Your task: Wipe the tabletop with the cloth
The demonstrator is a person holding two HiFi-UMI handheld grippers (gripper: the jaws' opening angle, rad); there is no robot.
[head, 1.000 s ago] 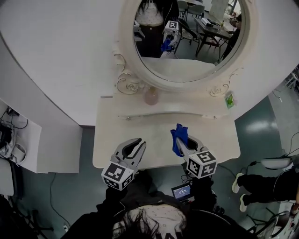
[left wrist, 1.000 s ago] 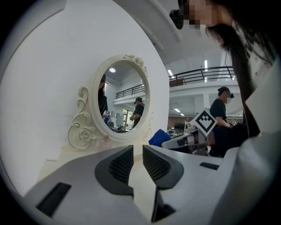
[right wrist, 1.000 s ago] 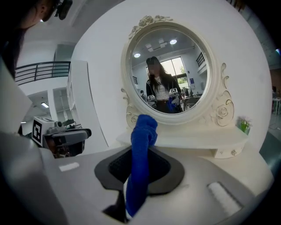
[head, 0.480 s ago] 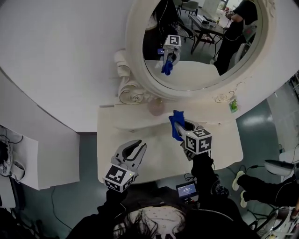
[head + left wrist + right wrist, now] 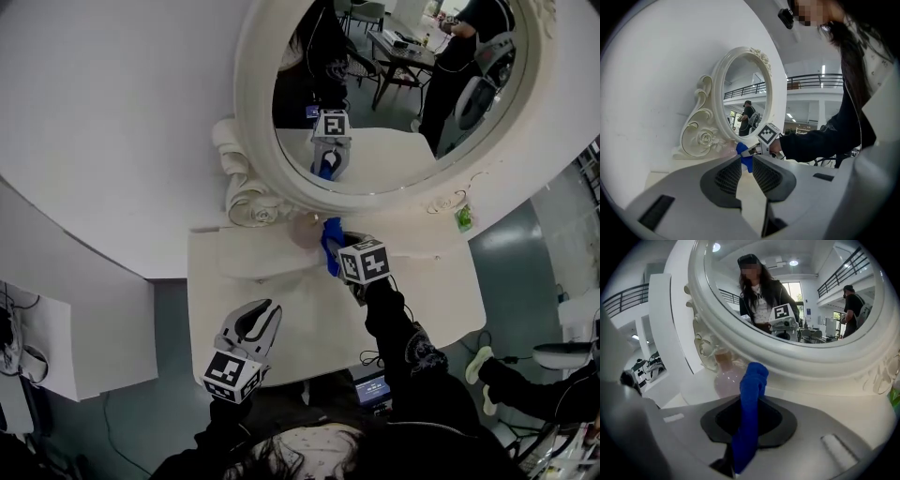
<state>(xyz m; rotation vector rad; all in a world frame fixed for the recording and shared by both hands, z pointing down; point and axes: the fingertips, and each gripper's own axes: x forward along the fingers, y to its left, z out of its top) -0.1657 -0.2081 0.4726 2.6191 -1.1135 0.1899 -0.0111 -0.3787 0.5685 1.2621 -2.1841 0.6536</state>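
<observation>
- At the right gripper [image 5: 750, 414]: jaws clamped on the blue cloth [image 5: 751, 390], no gap visible beside the fabric.
- Held as a narrow bunched strip, long axis in line with the jaws, free end standing out past the tips toward the base of the mirror [image 5: 394, 103].
- At the left gripper [image 5: 746, 165]: jaws parted by a narrow slot only, holding nothing. Disregard the blue visible through the slot; same cloth, farther off.
- Left gripper low over the near-left part of the bench [image 5: 234, 291], well apart from the cloth and taking no part.
- Cloth located at the rear of the bench, just in front of the mirror frame, with a pink vase [image 5: 725, 377] just to the left of the free end.
- Contact between cloth and bench surface: not confirmable from any view.
- Judged step: set-up for a wiping stroke from the rear edge, with nearly all of the bench top toward the person, behind the cloth tip.
- For the coming move, press the free end down onto the surface, then draw back toward the near edge or across to the right.
- Use the right gripper, far nearer than the left and already gripping the cloth.
- Keep clear of the vase: likely to tip under a leftward sweep.
</observation>
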